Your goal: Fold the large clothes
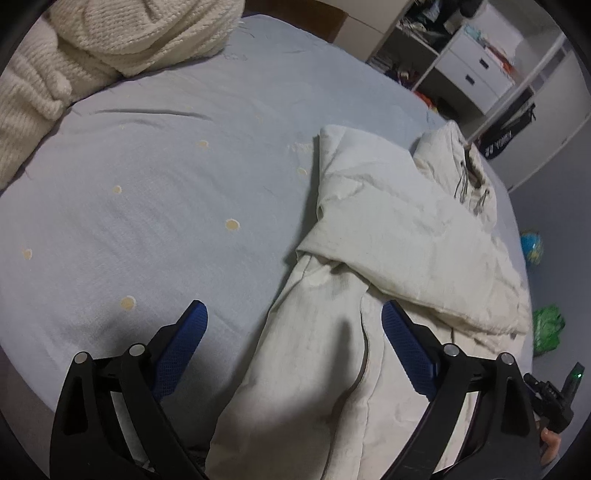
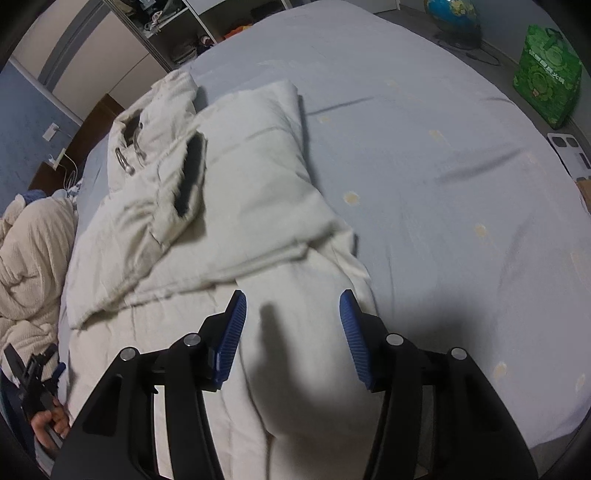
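Note:
A cream padded coat (image 1: 388, 229) lies on the pale blue bed sheet (image 1: 147, 184), its hood and drawstrings (image 1: 469, 177) at the far end and a sleeve folded across the body. My left gripper (image 1: 294, 308) stands wide open above the coat's near left edge, with nothing gripped. In the right wrist view the same coat (image 2: 251, 177) stretches away, with a dark strip on its folded sleeve (image 2: 190, 177). My right gripper (image 2: 293, 295) hovers open over the coat's near hem; cloth lies under the jaws but the blue pads (image 2: 232, 332) do not press on it.
A cream knitted blanket (image 1: 122, 40) is heaped at the bed's far left corner. Beside the bed stand a green bag (image 2: 546, 77), a globe (image 2: 454, 14) and a white scale (image 2: 569, 151). White shelves and drawers (image 1: 469, 70) line the wall. Bare sheet (image 2: 443, 147) spreads to the right of the coat.

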Demonstrator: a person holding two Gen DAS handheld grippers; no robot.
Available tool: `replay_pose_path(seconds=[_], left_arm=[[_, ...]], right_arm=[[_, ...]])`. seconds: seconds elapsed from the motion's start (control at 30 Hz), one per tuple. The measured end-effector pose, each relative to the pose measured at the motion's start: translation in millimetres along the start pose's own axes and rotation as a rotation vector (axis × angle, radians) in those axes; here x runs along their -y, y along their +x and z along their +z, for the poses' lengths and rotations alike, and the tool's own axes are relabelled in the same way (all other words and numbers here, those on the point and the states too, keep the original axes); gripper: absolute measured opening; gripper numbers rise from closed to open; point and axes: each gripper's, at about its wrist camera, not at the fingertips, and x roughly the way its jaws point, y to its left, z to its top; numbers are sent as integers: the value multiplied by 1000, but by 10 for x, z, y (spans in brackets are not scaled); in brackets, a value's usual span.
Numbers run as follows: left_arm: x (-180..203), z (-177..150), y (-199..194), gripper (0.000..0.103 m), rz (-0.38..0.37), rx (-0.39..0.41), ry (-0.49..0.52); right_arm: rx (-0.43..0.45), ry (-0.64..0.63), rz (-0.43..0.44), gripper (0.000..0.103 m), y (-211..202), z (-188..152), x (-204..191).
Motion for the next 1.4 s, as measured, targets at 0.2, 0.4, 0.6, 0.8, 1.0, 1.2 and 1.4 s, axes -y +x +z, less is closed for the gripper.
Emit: replay_pose_path(seconds=[0.2,0.4,0.6,0.8,1.0,1.2,1.4], left_arm=[[332,0,75,92,34,-80,160],[769,165,27,92,-8,-85,292],[1186,541,175,92,-48,-67,340],[1466,845,564,92,-59,-31,319],[1420,1014,984,92,-59,12,274],[1339,894,1242,96,-27,69,357],[1293,855,1315,96,-51,122,366]], right_arm=[[-12,-5,-11,49,2,-117,48],[-13,-90,-31,49,-50,-18,-148],[-8,-192,-4,49,-96,330,-504],[0,-219,25,57,42,896,-712],[-1,-220,89,62,390,1650,-908],[-18,-185,132,63,961,2485,-1073],[-20,-110,187,63,1528,3058,-1198]])
